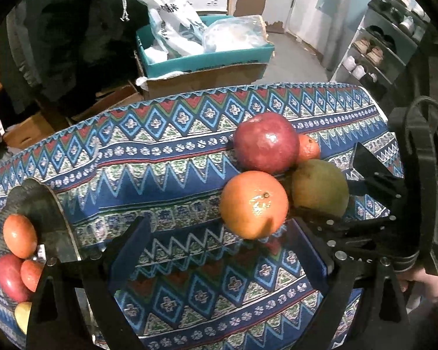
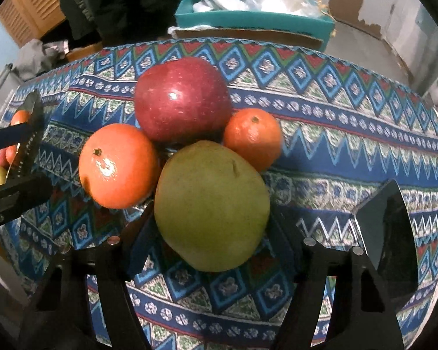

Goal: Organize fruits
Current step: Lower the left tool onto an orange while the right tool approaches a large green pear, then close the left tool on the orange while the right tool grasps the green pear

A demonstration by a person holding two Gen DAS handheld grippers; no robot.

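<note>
The green-yellow pear (image 2: pixel 211 207) is being bracketed by the right gripper (image 2: pixel 210 227), fingers partly open on either side of it, contact not confirmable; they should be closed gently and evenly on the widest part, so the large orange (image 2: pixel 118 166), red apple (image 2: pixel 182 99) and small orange (image 2: pixel 252 137) touching it on the table (image 2: pixel 350 134) are not being nudged. The left gripper (image 1: pixel 219 250) is being held wide open and empty near the dark basket (image 1: pixel 43 204).
</note>
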